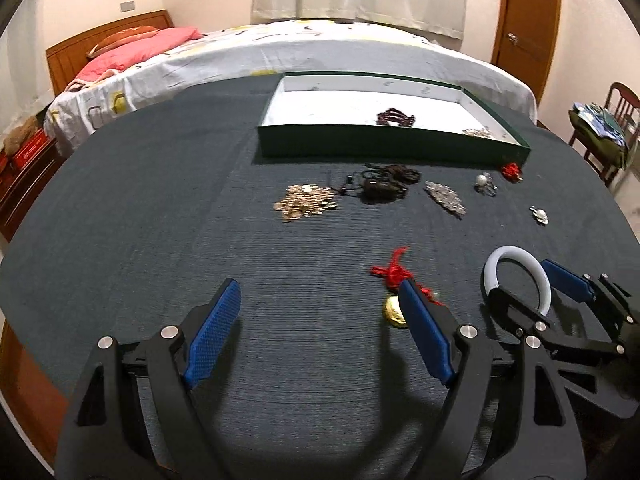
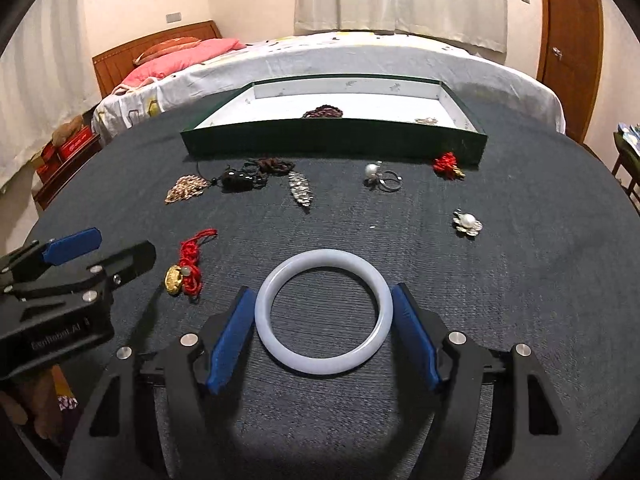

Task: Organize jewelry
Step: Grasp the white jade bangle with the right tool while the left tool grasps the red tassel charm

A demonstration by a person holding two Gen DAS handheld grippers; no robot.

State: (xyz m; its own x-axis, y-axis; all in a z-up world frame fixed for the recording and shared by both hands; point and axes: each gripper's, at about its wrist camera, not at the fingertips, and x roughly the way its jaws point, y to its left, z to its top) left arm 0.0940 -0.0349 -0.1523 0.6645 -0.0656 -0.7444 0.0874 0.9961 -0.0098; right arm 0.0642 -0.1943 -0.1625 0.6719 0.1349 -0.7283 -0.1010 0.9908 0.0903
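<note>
Pale white bangle (image 2: 324,314) flat between right gripper (image 2: 325,330) pads.

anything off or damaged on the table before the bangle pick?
Nothing looks damaged or spilled. The white bangle lies flat between the open right gripper fingers. Loose pieces still sit on the cloth outside the green tray, such as the pearl brooch and the red-knot charm, which fits unfinished sorting.

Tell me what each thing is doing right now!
Left gripper: open, holding nothing.
Right gripper: open, fingers on either side of the bangle.
White bangle: lying flat on the cloth.
Green box: open, some jewelry already inside.
Red knot charm: lying loose on the cloth.
Door: closed.
</note>
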